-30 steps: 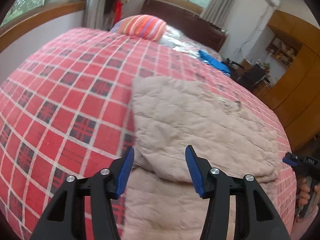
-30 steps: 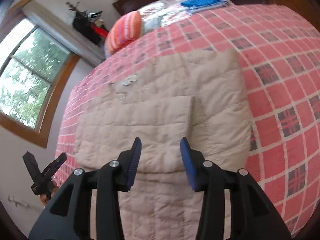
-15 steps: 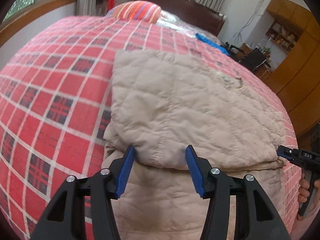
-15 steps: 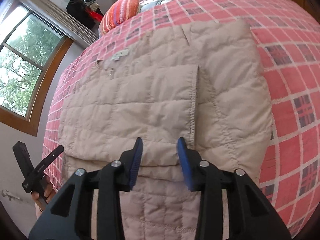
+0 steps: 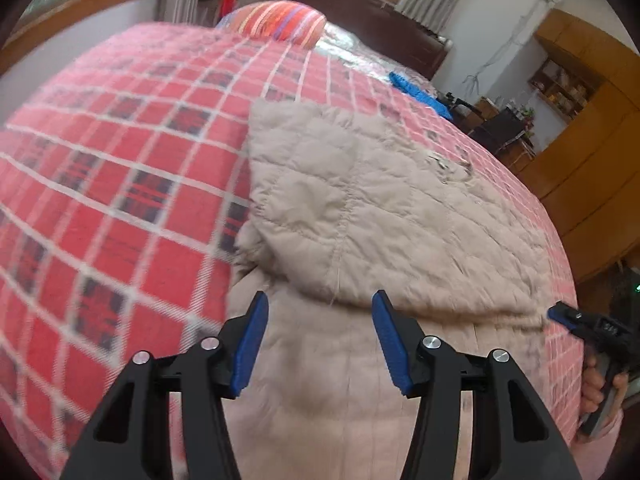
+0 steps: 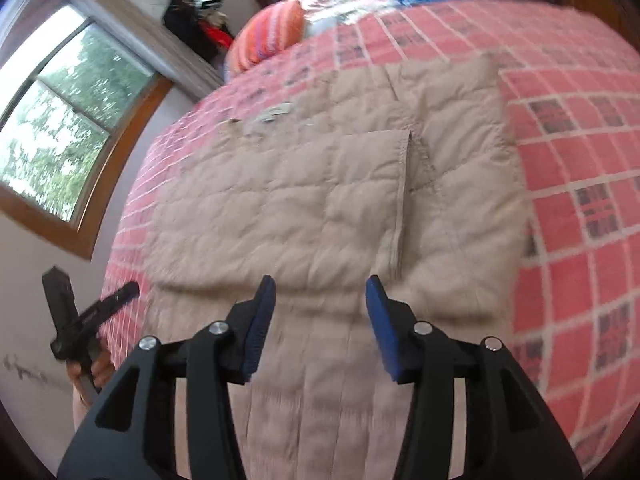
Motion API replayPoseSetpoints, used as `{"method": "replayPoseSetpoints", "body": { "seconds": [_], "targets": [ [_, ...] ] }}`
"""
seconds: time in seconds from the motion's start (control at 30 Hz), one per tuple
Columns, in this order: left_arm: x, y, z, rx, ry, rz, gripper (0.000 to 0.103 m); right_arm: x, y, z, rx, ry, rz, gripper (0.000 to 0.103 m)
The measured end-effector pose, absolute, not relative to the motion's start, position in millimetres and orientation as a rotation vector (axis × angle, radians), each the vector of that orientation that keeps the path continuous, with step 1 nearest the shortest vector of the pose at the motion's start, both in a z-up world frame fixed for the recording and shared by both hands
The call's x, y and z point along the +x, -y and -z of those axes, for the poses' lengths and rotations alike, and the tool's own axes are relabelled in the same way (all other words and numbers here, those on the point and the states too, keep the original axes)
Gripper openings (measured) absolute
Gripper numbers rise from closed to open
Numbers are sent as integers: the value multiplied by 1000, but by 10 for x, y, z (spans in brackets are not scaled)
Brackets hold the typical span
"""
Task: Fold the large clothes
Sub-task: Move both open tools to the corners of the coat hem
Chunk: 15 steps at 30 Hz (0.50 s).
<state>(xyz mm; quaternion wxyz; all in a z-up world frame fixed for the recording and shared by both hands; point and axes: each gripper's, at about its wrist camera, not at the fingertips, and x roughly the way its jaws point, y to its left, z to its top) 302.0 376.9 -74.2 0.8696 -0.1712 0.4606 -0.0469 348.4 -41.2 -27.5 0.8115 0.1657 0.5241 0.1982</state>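
Over the bed's (image 5: 120,168) near edge, both grippers (image 5: 318,340) (image 6: 320,326) hover above the folded beige coat (image 6: 300,208), fingers wide, holding nothing.

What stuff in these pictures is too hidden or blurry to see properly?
- Near end of the beige quilted coat: both views, cut off by the bottom edge and hidden behind the left gripper and right gripper.
- Things on the wooden shelf: left wrist view, too small.
- Small marks near the coat's far end: right wrist view, blurred.
- Dark thing hanging by the window: right wrist view, blurred.
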Motion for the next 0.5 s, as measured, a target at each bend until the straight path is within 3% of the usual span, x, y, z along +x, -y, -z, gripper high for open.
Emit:
{"method": "replayPoseSetpoints", "body": {
  "seconds": [0.1, 0.2, 0.5],
  "targets": [
    [2666, -3849, 574, -304, -941, 123, 71, 3113, 496, 125, 312, -1097, -453, 58],
    [2273, -3979, 505, -298, -935, 142, 77, 2622, 614, 62, 242, -1081, -449, 67],
    [1271, -4208, 742, -263, -999, 114, 81, 1492, 1070, 289, 207, -1113, -387, 78]
  ]
}}
